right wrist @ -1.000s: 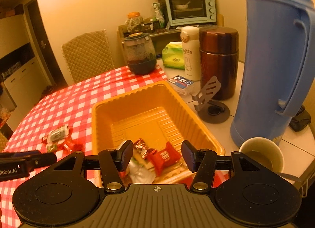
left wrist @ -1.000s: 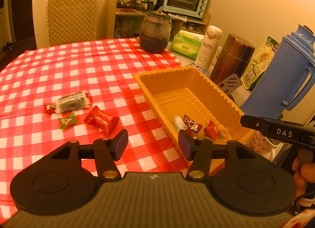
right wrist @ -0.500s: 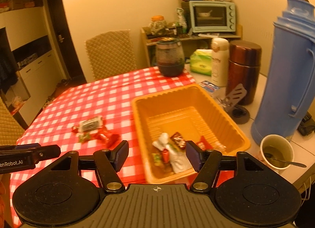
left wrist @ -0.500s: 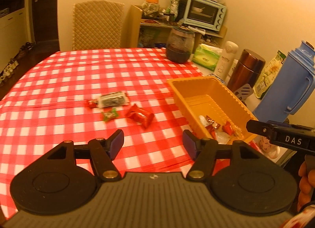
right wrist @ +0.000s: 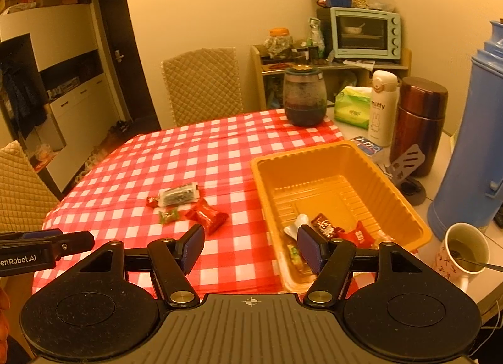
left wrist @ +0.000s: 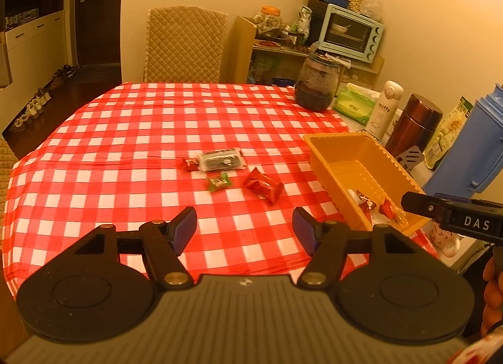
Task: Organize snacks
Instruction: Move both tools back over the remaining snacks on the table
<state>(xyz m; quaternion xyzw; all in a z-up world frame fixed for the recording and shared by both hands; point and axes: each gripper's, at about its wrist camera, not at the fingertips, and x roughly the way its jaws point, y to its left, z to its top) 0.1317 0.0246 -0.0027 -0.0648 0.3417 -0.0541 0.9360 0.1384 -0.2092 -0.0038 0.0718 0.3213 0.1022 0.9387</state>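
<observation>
An orange tray point(left wrist: 327, 147) point(right wrist: 405, 203) sits at the right of the checkered table and holds several wrapped snacks point(right wrist: 327, 225) at its near end. On the cloth to its left lie a grey packet point(left wrist: 221, 159) point(right wrist: 178, 194), a small red candy point(left wrist: 190, 164), a green candy point(left wrist: 218, 182) point(right wrist: 168, 216) and a red packet point(left wrist: 263, 187) point(right wrist: 207, 216). My left gripper point(left wrist: 244, 232) is open and empty, held back above the table's near edge. My right gripper point(right wrist: 250, 247) is open and empty, near the tray's front left corner.
A dark glass jar point(right wrist: 304, 96), tissue pack point(right wrist: 352, 107), white bottle point(right wrist: 382, 106), brown flask point(right wrist: 419, 125), blue thermos point(right wrist: 471, 150) and a mug with a spoon point(right wrist: 462, 254) stand to the right. Padded chairs point(left wrist: 185, 44) stand at the far side and left.
Both grippers have pulled back and up from the tray, so more of the table shows. Both stay open and empty. The snacks have not moved.
</observation>
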